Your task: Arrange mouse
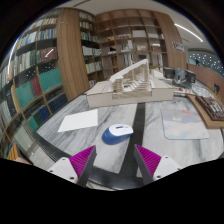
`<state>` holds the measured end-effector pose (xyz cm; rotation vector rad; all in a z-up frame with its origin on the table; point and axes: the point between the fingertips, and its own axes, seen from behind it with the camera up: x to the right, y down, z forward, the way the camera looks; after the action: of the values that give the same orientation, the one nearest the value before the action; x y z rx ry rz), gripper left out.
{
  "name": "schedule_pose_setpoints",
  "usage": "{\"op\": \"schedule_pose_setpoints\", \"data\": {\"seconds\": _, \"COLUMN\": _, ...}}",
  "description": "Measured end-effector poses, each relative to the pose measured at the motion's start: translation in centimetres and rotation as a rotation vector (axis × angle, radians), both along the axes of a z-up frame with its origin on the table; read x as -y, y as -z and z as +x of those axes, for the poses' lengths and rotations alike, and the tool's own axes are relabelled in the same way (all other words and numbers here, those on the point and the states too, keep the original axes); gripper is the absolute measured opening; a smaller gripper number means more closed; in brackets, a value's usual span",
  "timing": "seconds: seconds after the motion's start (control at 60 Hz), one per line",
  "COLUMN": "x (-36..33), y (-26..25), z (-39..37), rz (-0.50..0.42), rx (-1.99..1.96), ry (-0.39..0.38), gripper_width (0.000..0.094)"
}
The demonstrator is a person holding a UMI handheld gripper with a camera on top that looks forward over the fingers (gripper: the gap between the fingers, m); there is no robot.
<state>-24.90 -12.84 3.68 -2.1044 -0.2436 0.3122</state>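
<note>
A white mouse (pixel 120 129) sits on a blue mouse pad (pixel 118 133) on the marble-patterned table (pixel 70 143). It lies just ahead of my fingers, about midway between their lines. My gripper (pixel 115 158) is open and empty, its magenta pads (pixel 82 160) spread wide apart. The fingertips stop short of the mouse and do not touch it.
A white sheet of paper (pixel 78 120) lies to the left of the mouse. A pale mat (pixel 184 121) lies to the right. A white architectural model (pixel 124 86) stands beyond the mouse. Bookshelves (pixel 40 70) line the left and back walls.
</note>
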Motion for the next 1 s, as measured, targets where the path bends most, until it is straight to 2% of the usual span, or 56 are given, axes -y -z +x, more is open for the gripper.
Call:
{"op": "schedule_pose_setpoints", "data": {"seconds": 0.15, "x": -4.5, "y": 2.7, "z": -2.6, "rz": -0.045, "rx": 0.008, "ry": 0.008, "gripper_width": 0.079}}
{"op": "schedule_pose_setpoints", "data": {"seconds": 0.25, "x": -7.1, "y": 3.8, "z": -3.1, "rz": -0.069, "rx": 0.026, "ry": 0.039, "gripper_width": 0.0793}}
{"op": "schedule_pose_setpoints", "data": {"seconds": 0.5, "x": -13.5, "y": 5.1, "z": -6.0, "rz": -0.077, "rx": 0.069, "ry": 0.051, "gripper_width": 0.0772}}
{"op": "schedule_pose_setpoints", "data": {"seconds": 0.533, "x": -14.3, "y": 5.2, "z": -6.2, "rz": -0.062, "rx": 0.089, "ry": 0.051, "gripper_width": 0.0729}}
{"op": "schedule_pose_setpoints", "data": {"seconds": 0.583, "x": -14.8, "y": 5.4, "z": -6.1, "rz": -0.049, "rx": 0.142, "ry": 0.059, "gripper_width": 0.0561}}
{"op": "schedule_pose_setpoints", "data": {"seconds": 0.717, "x": -15.0, "y": 5.5, "z": -6.2, "rz": -0.041, "rx": 0.138, "ry": 0.067, "gripper_width": 0.0544}}
{"op": "schedule_pose_setpoints", "data": {"seconds": 0.867, "x": -15.3, "y": 5.4, "z": -6.4, "rz": -0.037, "rx": 0.123, "ry": 0.017, "gripper_width": 0.0542}}
{"op": "schedule_pose_setpoints", "data": {"seconds": 0.95, "x": -15.4, "y": 5.4, "z": -6.3, "rz": -0.042, "rx": 0.128, "ry": 0.007, "gripper_width": 0.0466}}
{"op": "schedule_pose_setpoints", "data": {"seconds": 0.967, "x": -15.3, "y": 5.4, "z": -6.3, "rz": -0.045, "rx": 0.131, "ry": 0.0, "gripper_width": 0.0514}}
{"op": "schedule_pose_setpoints", "data": {"seconds": 0.983, "x": -15.2, "y": 5.3, "z": -6.3, "rz": -0.049, "rx": 0.134, "ry": -0.009, "gripper_width": 0.0442}}
{"op": "schedule_pose_setpoints", "data": {"seconds": 1.0, "x": -15.2, "y": 4.9, "z": -6.3, "rz": -0.045, "rx": 0.131, "ry": -0.015, "gripper_width": 0.0435}}
